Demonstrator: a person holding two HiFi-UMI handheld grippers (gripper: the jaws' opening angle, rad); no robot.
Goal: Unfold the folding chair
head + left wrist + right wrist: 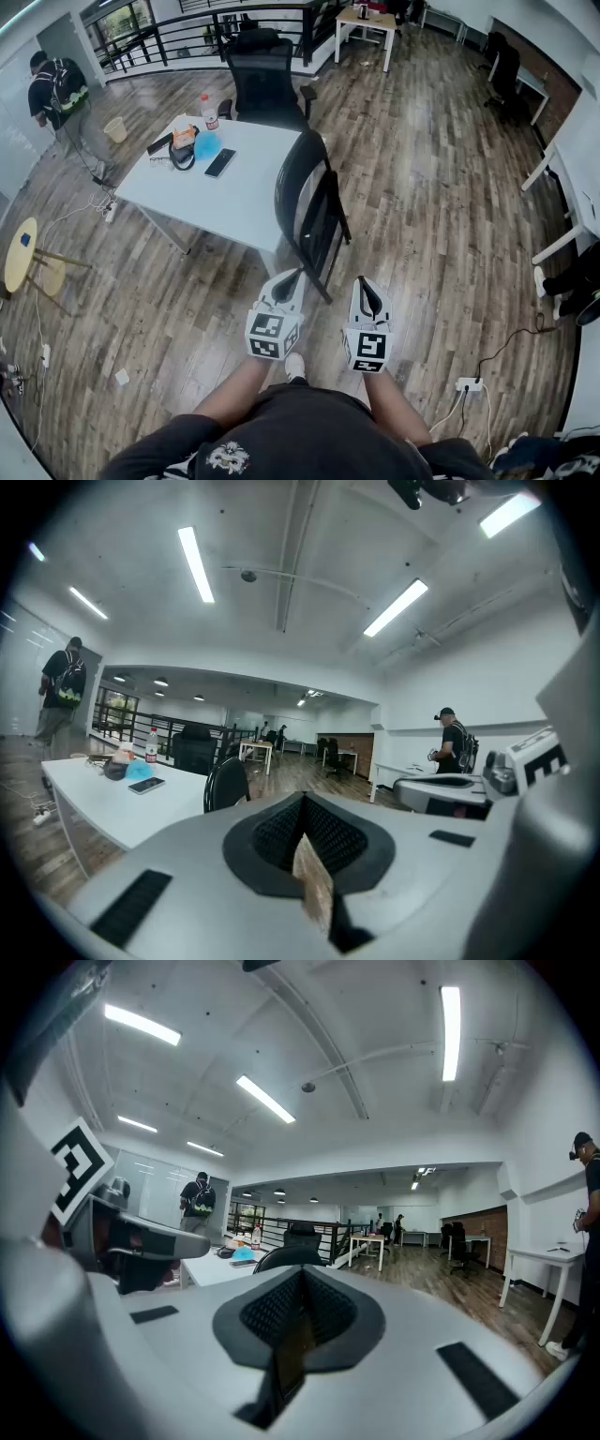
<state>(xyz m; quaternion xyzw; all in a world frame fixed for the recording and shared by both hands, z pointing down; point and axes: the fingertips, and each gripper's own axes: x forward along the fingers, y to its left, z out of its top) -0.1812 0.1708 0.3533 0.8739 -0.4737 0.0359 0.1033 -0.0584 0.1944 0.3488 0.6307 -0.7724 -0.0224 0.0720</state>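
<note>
Both closed, nothing held: left gripper [293,274], right gripper [366,281]. I see the chair [302,187] legs in head view only.

Wood floor [441,216], white table [239,202], ceiling striplights [196,564]

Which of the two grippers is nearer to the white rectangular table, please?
Left. The left gripper, shut, is just short of the near corner of the white rectangular table. The right gripper, also shut, sits farther right, past the feet of the folded black chair.

Black folding chair [322,225] stands upright, folded shut
</note>
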